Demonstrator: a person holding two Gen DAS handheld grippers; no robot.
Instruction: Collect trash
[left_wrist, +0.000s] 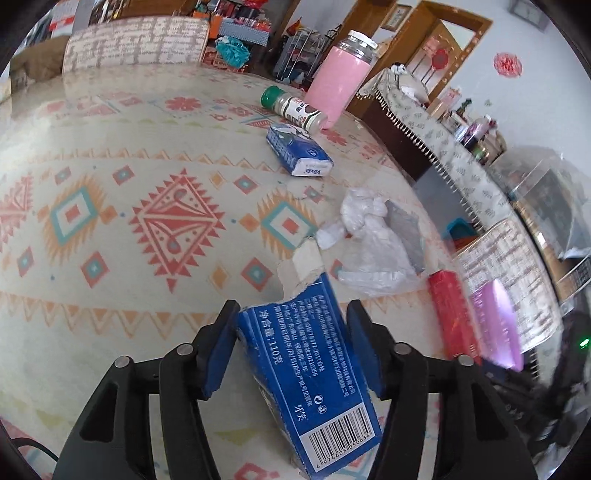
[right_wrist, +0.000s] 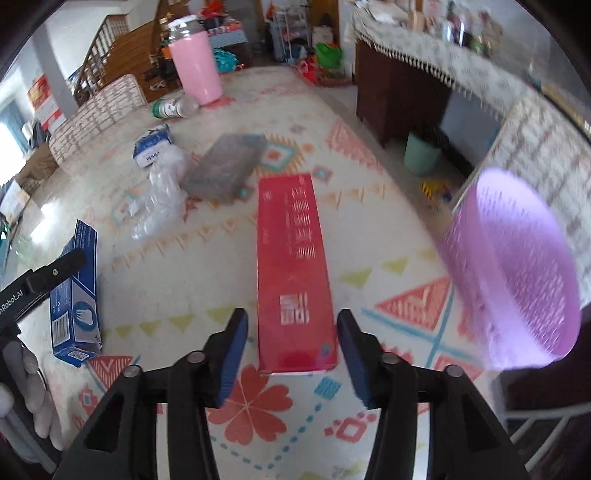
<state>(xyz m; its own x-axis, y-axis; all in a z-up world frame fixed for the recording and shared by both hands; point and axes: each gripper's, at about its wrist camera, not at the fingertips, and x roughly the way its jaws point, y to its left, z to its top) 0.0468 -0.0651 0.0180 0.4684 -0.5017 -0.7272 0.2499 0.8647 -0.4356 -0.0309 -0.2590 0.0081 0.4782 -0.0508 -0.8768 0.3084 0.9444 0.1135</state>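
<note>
A blue toothpaste box (left_wrist: 314, 373) with a torn far end sits tilted between the pads of my left gripper (left_wrist: 292, 310), and both pads touch its sides. In the right wrist view this blue box (right_wrist: 75, 291) is at the far left with a left finger (right_wrist: 55, 271) across it. A long red box (right_wrist: 295, 269) lies flat on the patterned tablecloth (right_wrist: 388, 236). Its near end reaches between the fingertips of my right gripper (right_wrist: 291, 315), whose jaws stand open around it with a gap on the left side. The red box (left_wrist: 450, 314) also shows at the right of the left wrist view.
A blurred purple basket (right_wrist: 517, 273) hangs at the right table edge. A crumpled white plastic bag (right_wrist: 159, 199), a grey block (right_wrist: 225, 166), a blue tissue pack (right_wrist: 151, 146), a green-capped bottle (right_wrist: 173, 107) and a pink flask (right_wrist: 195, 70) lie farther back. A gloved hand (right_wrist: 33, 387) shows at lower left.
</note>
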